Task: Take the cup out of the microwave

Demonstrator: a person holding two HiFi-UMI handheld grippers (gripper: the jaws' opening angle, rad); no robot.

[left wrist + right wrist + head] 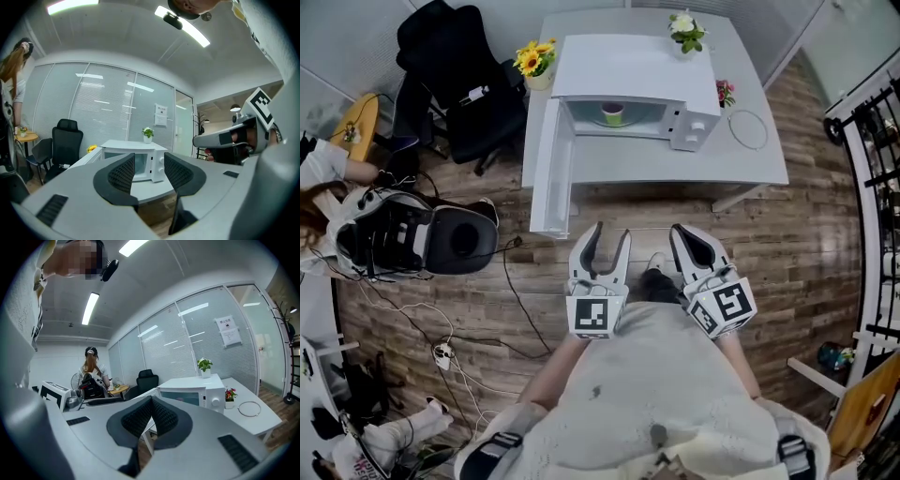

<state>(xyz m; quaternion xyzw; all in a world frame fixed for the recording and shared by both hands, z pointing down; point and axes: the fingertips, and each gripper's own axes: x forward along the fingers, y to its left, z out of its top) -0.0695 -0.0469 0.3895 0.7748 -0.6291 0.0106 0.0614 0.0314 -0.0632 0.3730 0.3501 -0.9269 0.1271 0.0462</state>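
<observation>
Inside the open microwave on the white table, the green cup sits in the middle of the cavity, untouched. The microwave door is swung fully out toward the person, so the opening step looks finished and the way to the cup is free.

Both grippers are well short of the table, held over the wooden floor in front of the person's body and pointing toward the microwave. The left gripper has its jaws apart with nothing between them; through the gap, its own view shows only the distant microwave. The right gripper has its pads pressed together tip to tip and carries nothing.

Judging by this, the task is at the approach — the reach into the cavity, the grasp on the cup and the lift out are all yet to come. The left gripper, with its spread jaws, seems the likelier one to take the cup.

A potted plant on top of the microwave and yellow flowers beside it stand clear of the path.
</observation>
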